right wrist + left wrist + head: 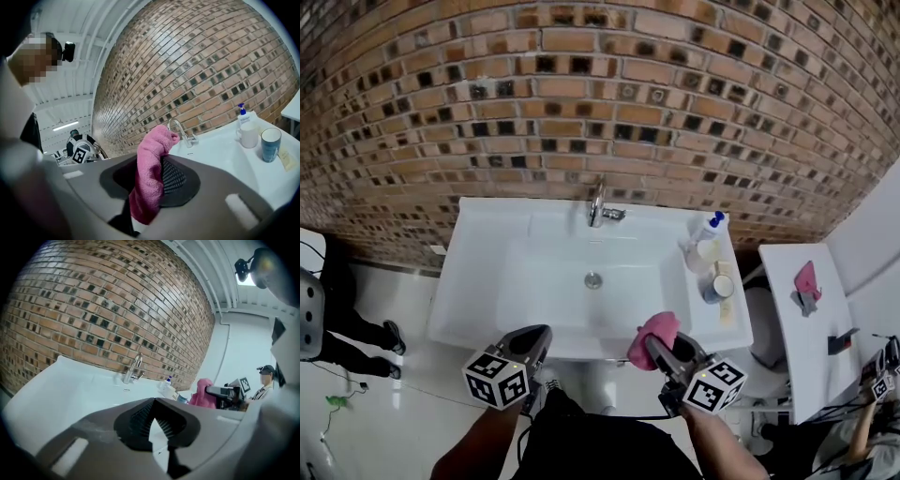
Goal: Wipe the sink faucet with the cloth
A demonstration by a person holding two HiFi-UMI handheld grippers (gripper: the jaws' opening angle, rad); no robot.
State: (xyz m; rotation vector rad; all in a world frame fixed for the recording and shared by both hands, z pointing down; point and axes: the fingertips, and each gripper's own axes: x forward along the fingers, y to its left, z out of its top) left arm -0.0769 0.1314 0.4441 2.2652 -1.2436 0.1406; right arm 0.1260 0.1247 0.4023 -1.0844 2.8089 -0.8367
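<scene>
The right gripper, lower centre-right, clamps the pink cloth, whose lower end hangs out of sight. The left gripper is closed and empty. The faucet stands at upper centre, untouched.

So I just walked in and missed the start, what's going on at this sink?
A person stands at a white sink with a handheld gripper in each hand. The right gripper is shut on a pink cloth, held up over the sink's front edge. The left gripper is shut and empty, near the same edge. The faucet is at the back of the sink by the brick wall, and the cloth is well apart from it, so the wiping is not yet under way.
</scene>
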